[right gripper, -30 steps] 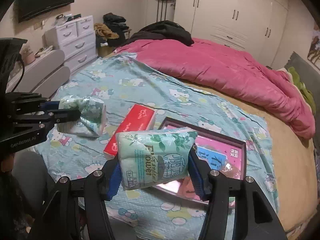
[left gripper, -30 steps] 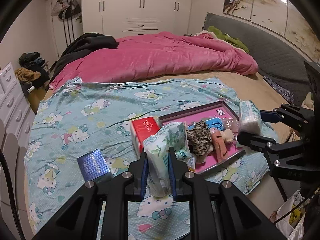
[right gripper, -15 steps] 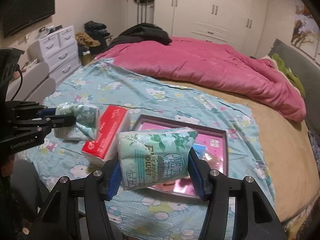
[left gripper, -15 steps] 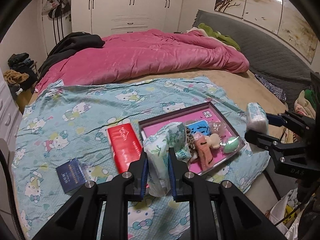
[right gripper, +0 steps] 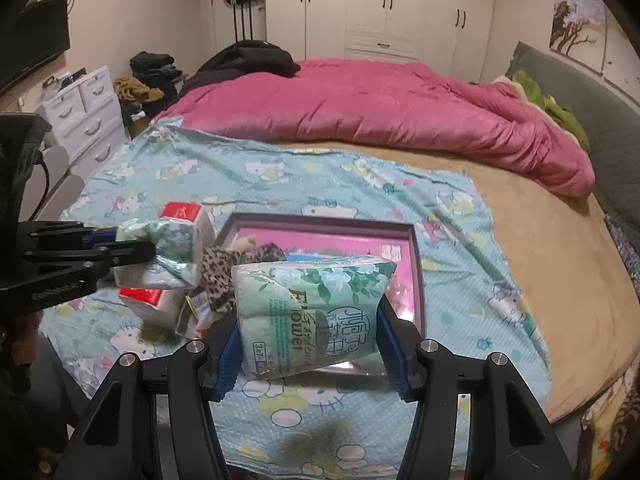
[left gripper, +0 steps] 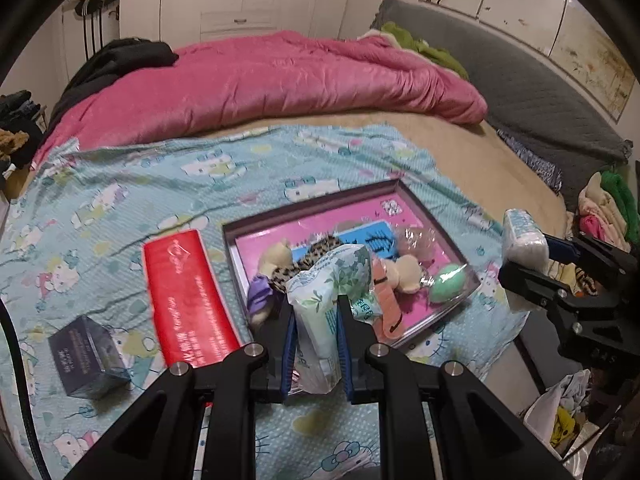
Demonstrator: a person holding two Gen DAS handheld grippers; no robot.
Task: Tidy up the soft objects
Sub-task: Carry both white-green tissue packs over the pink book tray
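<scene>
My left gripper (left gripper: 316, 312) is shut on a green floral tissue pack (left gripper: 320, 292), held upright just above the near-left corner of the purple-rimmed pink tray (left gripper: 312, 206). My right gripper (right gripper: 310, 320) is shut on a second floral tissue pack (right gripper: 312, 308), gripped across its width over the tray's (right gripper: 320, 222) near edge. The tray holds a leopard-print fabric piece (left gripper: 316, 250), small plush toys (left gripper: 404, 272), an orange item and a green sponge (left gripper: 448, 282). Each gripper shows in the other's view: the right gripper (left gripper: 524, 252) and the left gripper (right gripper: 136, 242).
A red tissue box (left gripper: 184, 292) lies left of the tray on the cartoon-print blanket (left gripper: 160, 184), with a dark blue box (left gripper: 84, 356) further left. A pink duvet (left gripper: 260, 80) covers the far half of the bed. Drawers (right gripper: 84, 112) stand at the left, bags (left gripper: 568, 412) by the bed's edge.
Both grippers have sunk and come in over the tray with their packs still gripped. The tray now sits closer under them. The right gripper's pack has tilted slightly.
</scene>
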